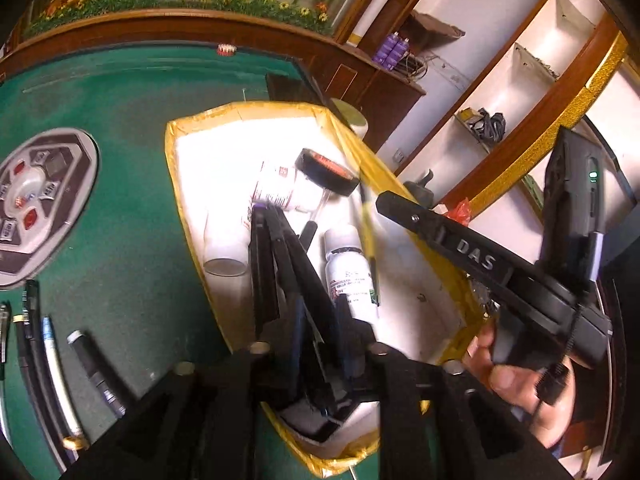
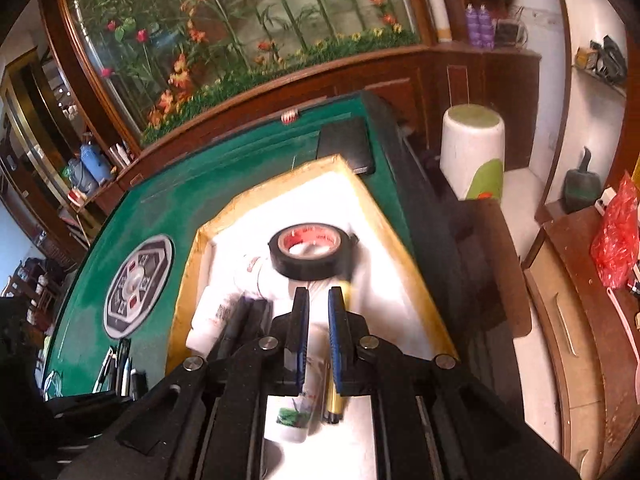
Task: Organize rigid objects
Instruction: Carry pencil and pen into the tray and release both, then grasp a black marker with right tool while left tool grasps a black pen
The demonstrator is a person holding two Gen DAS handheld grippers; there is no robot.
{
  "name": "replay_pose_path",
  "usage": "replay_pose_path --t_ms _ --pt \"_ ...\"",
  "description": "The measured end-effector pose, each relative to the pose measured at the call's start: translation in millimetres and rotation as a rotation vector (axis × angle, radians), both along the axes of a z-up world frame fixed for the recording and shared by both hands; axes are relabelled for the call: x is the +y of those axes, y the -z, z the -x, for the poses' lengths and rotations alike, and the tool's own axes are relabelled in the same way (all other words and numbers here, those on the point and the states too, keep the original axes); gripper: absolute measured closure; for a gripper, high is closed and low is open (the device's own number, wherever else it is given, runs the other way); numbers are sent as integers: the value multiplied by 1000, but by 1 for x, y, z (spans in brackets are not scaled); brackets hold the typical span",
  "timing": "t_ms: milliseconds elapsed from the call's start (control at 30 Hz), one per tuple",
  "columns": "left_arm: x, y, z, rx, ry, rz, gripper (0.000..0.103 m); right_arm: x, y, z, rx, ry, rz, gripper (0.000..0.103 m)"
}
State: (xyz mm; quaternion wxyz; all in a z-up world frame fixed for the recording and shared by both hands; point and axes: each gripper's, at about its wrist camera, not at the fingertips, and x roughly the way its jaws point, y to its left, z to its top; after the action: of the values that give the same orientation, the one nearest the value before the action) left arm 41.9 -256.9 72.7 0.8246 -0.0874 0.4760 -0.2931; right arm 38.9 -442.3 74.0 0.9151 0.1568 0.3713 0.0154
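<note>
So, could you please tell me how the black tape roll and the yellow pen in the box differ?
The black tape roll is a wide ring with a red-printed core; the yellow pen is a thin stick. The tape roll leans on white bottles; the pen lies beside one. Both sit inside the yellow-edged box.

yellow pen (image 1: 367, 224) motion-blurred, white bottle (image 2: 289, 416) half-hidden under right tool (image 2: 319, 298)

Black tongs (image 2: 319, 296), blue pads (image 2: 333, 328), white "DAS" lettering.
</note>
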Motion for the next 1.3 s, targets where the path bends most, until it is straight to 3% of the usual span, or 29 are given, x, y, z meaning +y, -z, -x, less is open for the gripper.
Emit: replay_pose_path --t_ms 67,233,367,600,800,1033,1100,1300 --pt "5 -7 7 -35 -8 -1 67 1 -5 3 -35 -2 -12 94" --pt "35 -21 33 -112 -21 -8 64 23 -18 11 -125 -71 -11 94" --pt "76 -25 55 -179 -75 -48 45 59 -20 18 -145 -189 -21 90" --pt "168 -24 77 -234 -242 -109 40 148 -2 49 -104 -455 15 83" --pt "221 -5 80 -214 -344 -121 40 188 23 60 -14 -541 134 83" --pt "224 7 74 -207 -340 -170 38 202 49 63 84 -567 295 82" --pt "219 12 71 -217 -329 -211 37 207 52 67 80 -586 340 89" --pt "205 25 54 -214 -256 -311 37 183 32 66 -4 -536 180 89"
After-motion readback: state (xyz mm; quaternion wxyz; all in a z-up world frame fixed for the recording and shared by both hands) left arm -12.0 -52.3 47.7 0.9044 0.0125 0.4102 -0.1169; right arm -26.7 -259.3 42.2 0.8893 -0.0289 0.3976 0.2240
